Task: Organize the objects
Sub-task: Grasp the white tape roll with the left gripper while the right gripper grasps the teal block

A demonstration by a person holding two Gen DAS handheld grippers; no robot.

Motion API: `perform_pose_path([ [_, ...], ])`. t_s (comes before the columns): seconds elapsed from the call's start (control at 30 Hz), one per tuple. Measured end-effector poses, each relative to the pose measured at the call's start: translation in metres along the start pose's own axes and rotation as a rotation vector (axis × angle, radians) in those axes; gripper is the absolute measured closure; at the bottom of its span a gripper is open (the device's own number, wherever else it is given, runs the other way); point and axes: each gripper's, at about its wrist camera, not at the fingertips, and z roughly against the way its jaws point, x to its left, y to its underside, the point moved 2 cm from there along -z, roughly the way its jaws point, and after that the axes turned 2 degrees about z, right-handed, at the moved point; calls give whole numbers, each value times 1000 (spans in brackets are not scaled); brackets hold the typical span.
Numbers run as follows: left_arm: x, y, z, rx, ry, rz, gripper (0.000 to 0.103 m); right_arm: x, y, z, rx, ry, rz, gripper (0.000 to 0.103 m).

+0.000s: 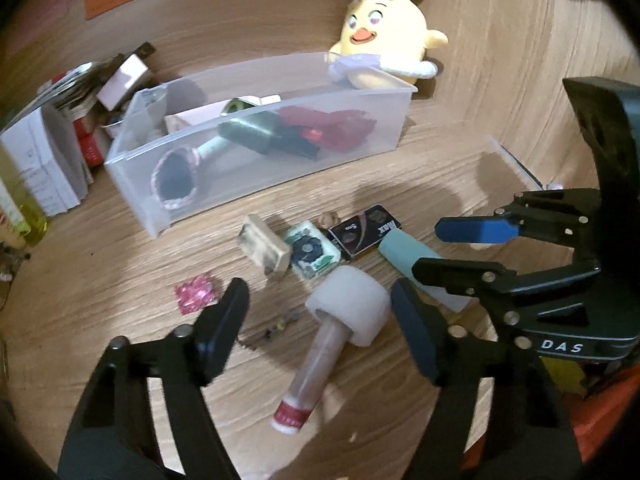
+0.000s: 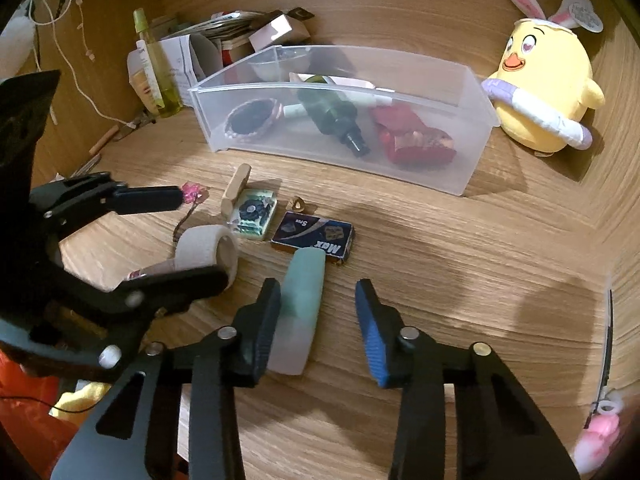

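The bin (image 2: pixel 476 152) already holds a bottle (image 2: pixel 332 114) and other things. Several remain on the tabletop (image 2: pixel 440 248). Left gripper (image 1: pixel 320 320) fingers are open around a white-capped tube (image 1: pixel 320 356); right gripper (image 2: pixel 318 312) fingers are open, the teal case (image 2: pixel 304 292) between them.

Teal tube (image 2: pixel 303 300) flat, white roll (image 1: pixel 347 303) upright

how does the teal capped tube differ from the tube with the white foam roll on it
The teal-capped frosted tube lies bare on the wood desk; the clear tube with a red-and-white end has a white foam roll slipped over its far end. The teal tube looks wider and flatter, the clear one round and slim. Both lie loose in front of the translucent plastic bin.
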Motion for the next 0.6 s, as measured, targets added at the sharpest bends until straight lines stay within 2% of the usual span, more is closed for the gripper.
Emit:
perform_pose_path([
  [0.17,-4,1,-6,19,21,-18,40,-6,2,2,7,13,-17,70],
  [0.23,-5,1,-6,20,20,-21,46,-5,2,1,14,2,-19,70],
  [0.37,-5,1,-8,32,40,-14,63,2,2,-5,22,-10,2,70],
  [0.47,-5,-1,-7,17,19,-9,64,5,3,-8,15,9,26,80],
  [0.6,-3,-4,-6,1,26,11,64,1,4,-7,7,12,17,80],
])
